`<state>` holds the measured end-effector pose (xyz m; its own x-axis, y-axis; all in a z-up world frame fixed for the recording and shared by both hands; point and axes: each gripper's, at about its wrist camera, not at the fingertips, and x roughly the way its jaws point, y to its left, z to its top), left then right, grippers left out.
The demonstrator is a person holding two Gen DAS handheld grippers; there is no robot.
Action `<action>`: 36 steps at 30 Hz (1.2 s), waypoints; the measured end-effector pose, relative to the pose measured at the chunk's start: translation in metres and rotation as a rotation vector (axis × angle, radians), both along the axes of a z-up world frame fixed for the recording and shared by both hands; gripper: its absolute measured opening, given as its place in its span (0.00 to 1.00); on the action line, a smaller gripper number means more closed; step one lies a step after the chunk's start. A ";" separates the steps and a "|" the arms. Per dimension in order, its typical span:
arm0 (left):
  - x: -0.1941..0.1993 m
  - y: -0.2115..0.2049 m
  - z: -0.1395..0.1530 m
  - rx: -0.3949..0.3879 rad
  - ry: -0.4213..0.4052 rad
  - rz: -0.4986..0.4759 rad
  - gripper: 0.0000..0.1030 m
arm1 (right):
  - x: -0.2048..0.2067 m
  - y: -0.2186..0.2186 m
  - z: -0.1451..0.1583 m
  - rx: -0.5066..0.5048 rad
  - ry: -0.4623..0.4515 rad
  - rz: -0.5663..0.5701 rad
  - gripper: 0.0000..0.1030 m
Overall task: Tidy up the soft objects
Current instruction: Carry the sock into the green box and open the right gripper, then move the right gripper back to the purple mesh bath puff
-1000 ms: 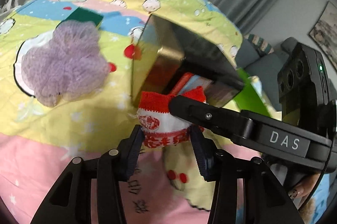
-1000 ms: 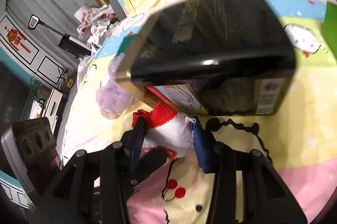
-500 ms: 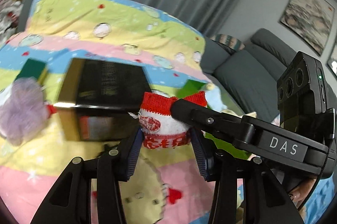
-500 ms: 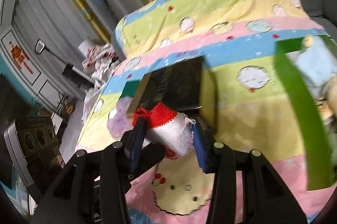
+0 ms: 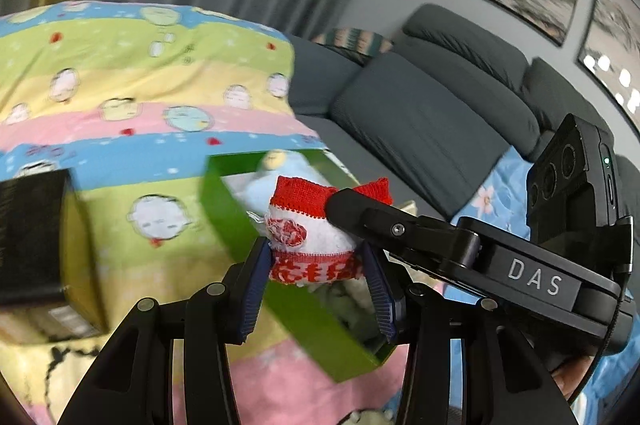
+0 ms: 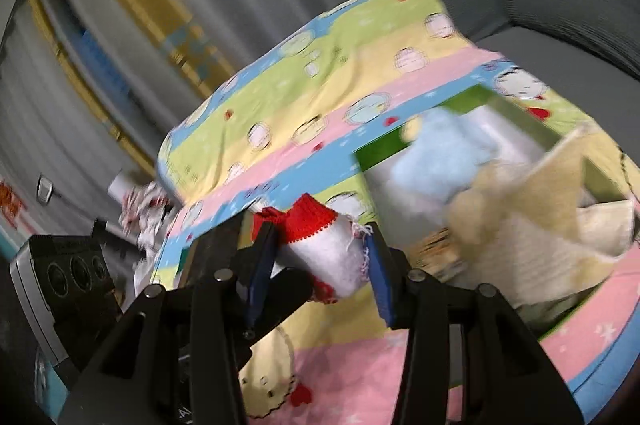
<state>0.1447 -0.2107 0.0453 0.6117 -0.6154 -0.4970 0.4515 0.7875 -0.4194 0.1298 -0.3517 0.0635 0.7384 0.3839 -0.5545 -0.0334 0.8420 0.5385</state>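
Observation:
A red-and-white sock point(image 5: 308, 229) point(image 6: 334, 251), bunched up with a red cuff, hangs in the air between both grippers. My left gripper point(image 5: 316, 261) is shut on its lower band. My right gripper point(image 6: 320, 255) is shut on the same sock; one of its fingers point(image 5: 360, 215) reaches in from the right in the left wrist view. Just behind and under the sock stands an open green box point(image 5: 224, 201) point(image 6: 380, 149). It holds a light blue cloth point(image 6: 444, 153) and cream cloths point(image 6: 540, 225).
A striped cartoon-print blanket point(image 5: 140, 93) covers the bed. A black box point(image 5: 32, 233) lies on it to the left. A grey sofa point(image 5: 432, 105) with a floral blue cover stands beyond the bed on the right, curtains behind. A round cream cloth point(image 6: 268, 377) lies on the blanket.
Both grippers have carried the sock up and to the right, away from the black box and the purple puff, to the green box. The grip on the sock looks the same.

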 end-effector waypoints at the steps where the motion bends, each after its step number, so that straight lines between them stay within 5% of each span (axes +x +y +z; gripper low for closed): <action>1: 0.005 -0.010 -0.002 0.009 0.005 -0.017 0.46 | 0.000 -0.009 -0.002 0.004 0.000 -0.021 0.43; 12: 0.038 -0.077 -0.026 0.052 0.072 -0.121 0.46 | 0.008 -0.068 -0.028 0.039 0.068 -0.211 0.42; 22: 0.046 -0.098 -0.044 0.098 0.096 -0.135 0.46 | 0.025 -0.087 -0.052 0.018 0.172 -0.308 0.43; 25: 0.039 -0.095 -0.040 0.125 0.072 -0.128 0.46 | 0.023 -0.084 -0.047 -0.009 0.171 -0.310 0.47; 27: 0.033 -0.089 -0.034 0.129 0.056 -0.129 0.46 | 0.019 -0.082 -0.042 -0.022 0.152 -0.322 0.60; 34: -0.001 -0.032 -0.010 0.096 0.009 -0.077 0.76 | -0.006 -0.064 -0.014 -0.031 0.036 -0.320 0.92; 36: -0.008 -0.012 -0.006 0.098 0.009 -0.032 0.82 | -0.009 -0.054 -0.008 -0.046 0.022 -0.304 0.94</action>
<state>0.1372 -0.2227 0.0389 0.5876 -0.5828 -0.5613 0.4737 0.8102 -0.3453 0.1203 -0.4060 0.0552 0.8031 0.1209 -0.5834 0.2353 0.8353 0.4970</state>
